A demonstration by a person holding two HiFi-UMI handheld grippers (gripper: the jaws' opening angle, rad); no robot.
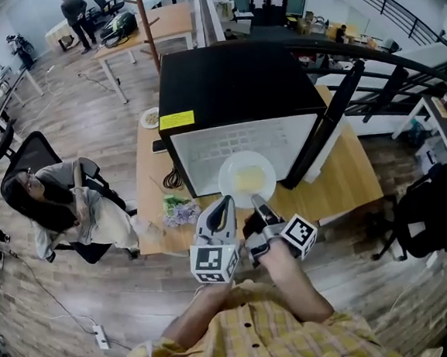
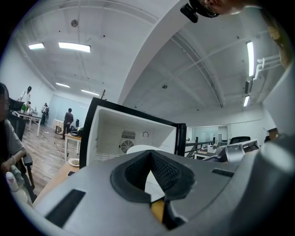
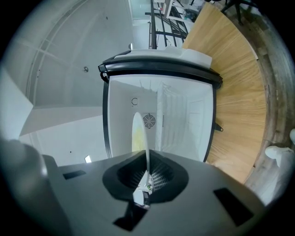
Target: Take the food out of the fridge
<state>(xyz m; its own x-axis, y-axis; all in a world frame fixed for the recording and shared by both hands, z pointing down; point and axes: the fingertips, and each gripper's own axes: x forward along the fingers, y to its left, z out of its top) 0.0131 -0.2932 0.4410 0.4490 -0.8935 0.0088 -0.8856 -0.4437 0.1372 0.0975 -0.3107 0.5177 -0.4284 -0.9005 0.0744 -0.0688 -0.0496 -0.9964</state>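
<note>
A black mini fridge (image 1: 231,88) stands on a wooden table (image 1: 348,178), its door (image 1: 324,126) swung open to the right and its white inside (image 3: 184,115) showing. My right gripper (image 1: 259,206) is shut on the near rim of a white plate (image 1: 247,181) with pale yellow food, held just in front of the fridge opening. In the right gripper view the plate (image 3: 138,133) stands edge-on between the jaws of the right gripper (image 3: 147,177). My left gripper (image 1: 224,206) sits beside it on the left, shut and holding nothing. From the left gripper (image 2: 150,184) the plate (image 2: 138,150) shows ahead.
A person (image 1: 62,199) sits in a chair left of the table. A crumpled bag (image 1: 180,211) and a black cable lie on the table's front left, a small dish (image 1: 150,118) behind the fridge's left side. A dark chair (image 1: 436,210) stands at right.
</note>
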